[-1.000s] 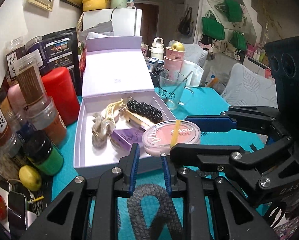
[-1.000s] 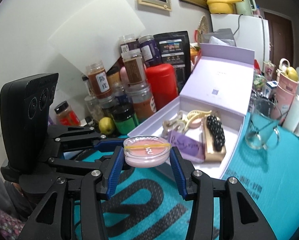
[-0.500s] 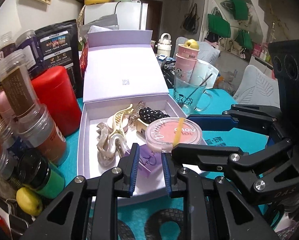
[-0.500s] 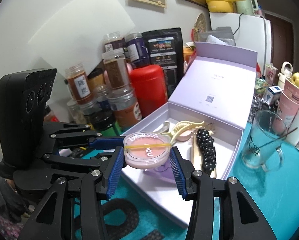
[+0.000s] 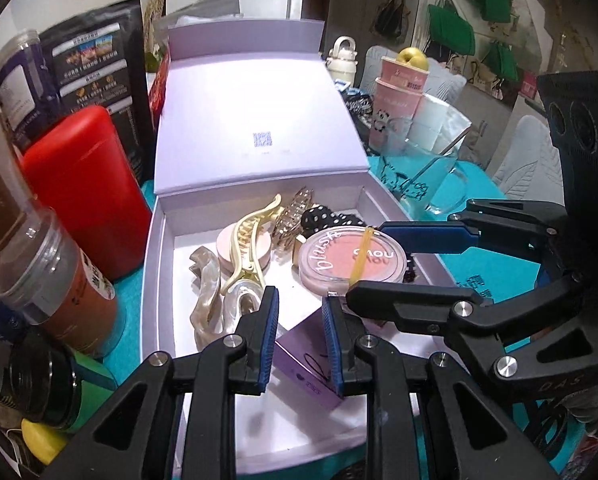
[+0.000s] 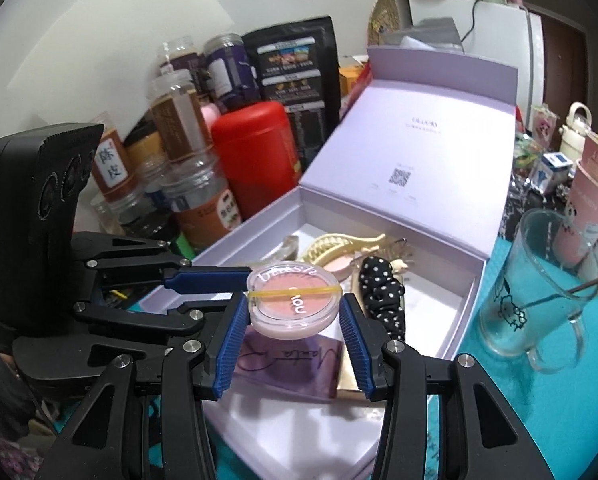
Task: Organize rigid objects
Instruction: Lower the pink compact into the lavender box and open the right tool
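- Open lilac box (image 5: 155, 280), frame centre, holds hair clips (image 5: 247, 248), a polka-dot scrunchie (image 6: 381, 292) and a purple card (image 6: 287, 364).
- Right gripper (image 6: 295, 336) grasps the blush compact (image 6: 295, 300) above the box.
- Left gripper (image 5: 299, 332) is clenched and empty.
- The card is partly hidden by fingers.

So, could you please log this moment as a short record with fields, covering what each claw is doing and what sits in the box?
held item: round blush compact with a yellow band across its lid
right claw: shut on the compact, above the box
left claw: shut, nothing between its jaws
box: lilac, lid open, on the teal table
box contents: cream hair clip, pearly clip, polka-dot hair tie, purple card
beside box: red canister, glass mug
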### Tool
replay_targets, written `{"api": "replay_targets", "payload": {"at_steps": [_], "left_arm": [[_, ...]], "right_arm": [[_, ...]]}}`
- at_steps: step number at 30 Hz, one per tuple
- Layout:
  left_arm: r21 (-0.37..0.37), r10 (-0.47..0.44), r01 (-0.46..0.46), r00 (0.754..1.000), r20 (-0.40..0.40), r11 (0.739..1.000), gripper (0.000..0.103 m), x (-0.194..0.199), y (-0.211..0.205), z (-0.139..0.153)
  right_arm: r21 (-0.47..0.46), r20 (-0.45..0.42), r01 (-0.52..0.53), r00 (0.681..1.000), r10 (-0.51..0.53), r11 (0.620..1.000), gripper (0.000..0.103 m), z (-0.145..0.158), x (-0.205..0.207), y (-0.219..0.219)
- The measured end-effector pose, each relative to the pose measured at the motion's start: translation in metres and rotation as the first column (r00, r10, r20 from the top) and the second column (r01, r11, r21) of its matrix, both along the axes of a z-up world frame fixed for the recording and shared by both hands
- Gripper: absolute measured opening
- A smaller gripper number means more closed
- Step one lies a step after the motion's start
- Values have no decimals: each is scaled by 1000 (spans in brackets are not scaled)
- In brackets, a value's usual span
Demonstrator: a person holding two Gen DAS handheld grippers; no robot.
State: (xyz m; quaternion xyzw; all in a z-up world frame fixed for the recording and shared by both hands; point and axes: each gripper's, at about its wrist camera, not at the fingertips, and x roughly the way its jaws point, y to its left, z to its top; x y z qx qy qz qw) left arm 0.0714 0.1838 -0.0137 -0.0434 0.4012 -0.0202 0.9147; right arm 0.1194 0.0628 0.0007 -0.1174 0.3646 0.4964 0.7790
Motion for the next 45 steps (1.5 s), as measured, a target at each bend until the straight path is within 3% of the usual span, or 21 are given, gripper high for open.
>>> {"api": "replay_targets", "payload": {"at_steps": [9,14,20,27,38,41,43,45], "left_arm": [[1,24,-24,998,-62,1000,22,10,3,-15],[-13,33,-34,996,-80,999,22,10,6,-16],[-5,53,-53,995,-85,999,22,8,8,-12],[-8,86,-87,993,-83,996,22,0,12,-4],[28,155,-153,986,-67,988,23,-16,14,12],[28,165,-163,984,-61,986,35,-20,14,16],[30,172,-170,984,-50,985,60,-23,13,19],[29,179,-179,983,-26,983,79,-28,13,25]], "right_arm": [[-47,-36,27,999,-28,999,47,-21,13,5],[-103,-9,37,999,-38,994,47,-29,11,7],[-99,0,41,999,-41,994,48,-25,10,8],[-89,8,66,998,-66,994,54,-17,7,3],[-108,55,150,988,-145,983,82,10,-4,-10],[-119,51,178,984,-173,977,84,16,-6,-14],[-127,57,198,980,-192,972,87,20,-7,-18],[-125,72,216,975,-209,968,88,26,-12,-23]]}}
